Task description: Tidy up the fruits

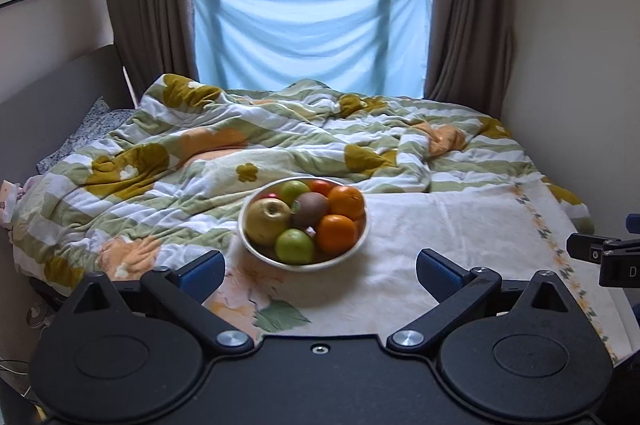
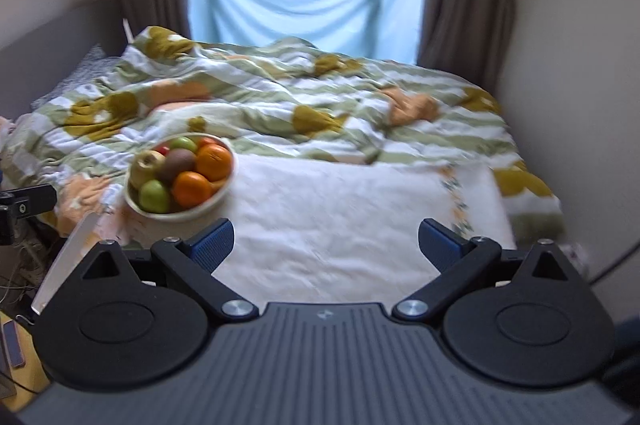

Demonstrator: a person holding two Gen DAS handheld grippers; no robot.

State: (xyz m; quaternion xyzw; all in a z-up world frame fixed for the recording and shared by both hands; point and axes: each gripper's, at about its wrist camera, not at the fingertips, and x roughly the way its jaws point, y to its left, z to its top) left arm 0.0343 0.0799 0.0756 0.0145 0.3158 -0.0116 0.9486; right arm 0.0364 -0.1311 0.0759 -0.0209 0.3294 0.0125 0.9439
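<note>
A white bowl (image 1: pixel 352 254) full of fruit sits on a white towel (image 1: pixel 460 237) spread over the bed. It holds two oranges (image 1: pixel 337 232), green apples (image 1: pixel 295 246), a yellowish apple (image 1: pixel 267 220), a kiwi (image 1: pixel 310 210) and something red at the back. My left gripper (image 1: pixel 320 271) is open and empty, a short way in front of the bowl. In the right wrist view the bowl (image 2: pixel 208 206) lies ahead to the left. My right gripper (image 2: pixel 326 243) is open over the towel (image 2: pixel 340 217) with nothing between its fingers.
A rumpled flowered duvet (image 1: pixel 240 141) covers the bed behind the bowl. A wall (image 1: pixel 580 65) runs close along the right side, and curtains (image 1: pixel 468 5) and a blue cloth (image 1: pixel 312 29) hang at the window beyond. Cables and clutter (image 2: pixel 16 289) lie on the floor at left.
</note>
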